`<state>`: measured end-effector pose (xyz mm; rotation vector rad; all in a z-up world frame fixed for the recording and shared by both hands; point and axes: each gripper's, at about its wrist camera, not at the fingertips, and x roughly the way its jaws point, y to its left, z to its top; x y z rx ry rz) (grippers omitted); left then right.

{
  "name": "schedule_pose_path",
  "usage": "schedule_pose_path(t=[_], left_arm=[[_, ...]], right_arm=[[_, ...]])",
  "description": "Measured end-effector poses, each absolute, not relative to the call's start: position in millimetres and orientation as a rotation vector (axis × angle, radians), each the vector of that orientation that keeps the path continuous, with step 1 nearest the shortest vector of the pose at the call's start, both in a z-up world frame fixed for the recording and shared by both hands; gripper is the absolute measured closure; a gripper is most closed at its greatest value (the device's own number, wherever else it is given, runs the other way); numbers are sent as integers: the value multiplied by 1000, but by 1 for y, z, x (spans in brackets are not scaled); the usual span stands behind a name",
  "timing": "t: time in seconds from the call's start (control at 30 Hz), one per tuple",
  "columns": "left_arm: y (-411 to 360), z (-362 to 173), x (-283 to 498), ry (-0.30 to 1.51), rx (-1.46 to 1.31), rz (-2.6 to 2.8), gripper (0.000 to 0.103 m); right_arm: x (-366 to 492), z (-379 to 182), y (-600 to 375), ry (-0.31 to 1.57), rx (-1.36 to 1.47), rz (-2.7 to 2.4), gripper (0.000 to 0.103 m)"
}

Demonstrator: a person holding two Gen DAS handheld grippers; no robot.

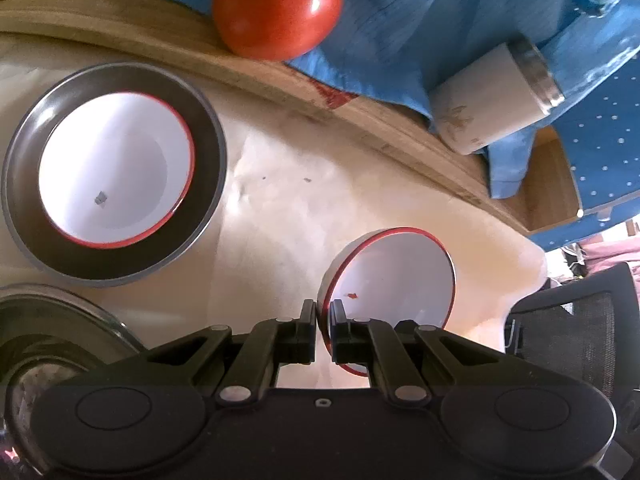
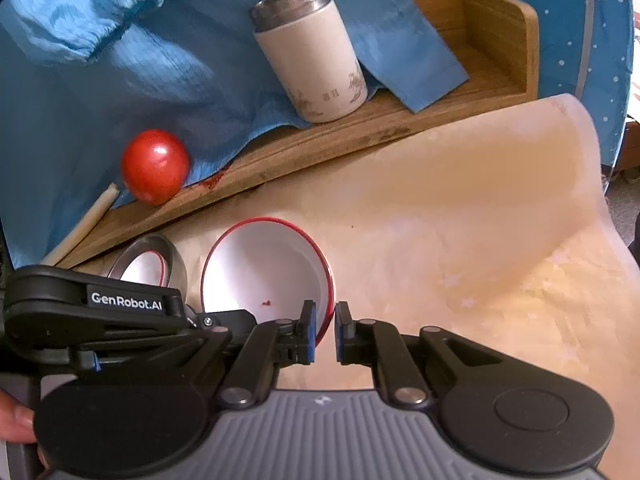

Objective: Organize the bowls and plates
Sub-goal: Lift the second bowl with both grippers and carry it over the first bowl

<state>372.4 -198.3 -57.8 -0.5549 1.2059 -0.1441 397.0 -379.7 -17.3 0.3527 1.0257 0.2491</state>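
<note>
A white bowl with a red rim [image 1: 394, 280] is tilted up off the cream cloth. My left gripper [image 1: 323, 320] is shut on its left rim. The same bowl [image 2: 266, 274] shows in the right wrist view, where my right gripper [image 2: 325, 324] is shut on its right rim. A second red-rimmed white bowl [image 1: 116, 168] sits inside a steel plate [image 1: 208, 132] at the left; it also shows in the right wrist view [image 2: 146, 266], behind the left gripper's body.
A red tomato [image 1: 278, 8] and a white steel-topped cup [image 1: 492, 96] rest on a wooden board [image 1: 280, 80] with blue cloth behind. A glass lid [image 1: 52, 340] lies at lower left. A black mesh chair [image 1: 576, 328] stands beyond the table's right edge.
</note>
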Motion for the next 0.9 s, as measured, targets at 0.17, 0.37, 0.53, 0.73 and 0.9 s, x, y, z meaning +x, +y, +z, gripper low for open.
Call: schedule_pose_path(t=[0.17, 0.37, 0.53, 0.73, 0.9], left_arm=[[-193, -48, 367, 1180, -561, -170, 97], [-193, -41, 363, 1149, -544, -204, 97], [-187, -35, 359, 1119, -546, -216, 97], [-172, -25, 360, 1069, -553, -192, 97], [-151, -17, 359, 1032, -569, -144, 97]], right_arm=[[392, -8, -379, 1011, 340, 238, 92], [390, -1, -375, 1006, 310, 226, 92], [389, 7, -370, 995, 294, 227, 92], [397, 16, -354, 974, 272, 266, 92], [408, 21, -336, 964, 262, 322, 92]])
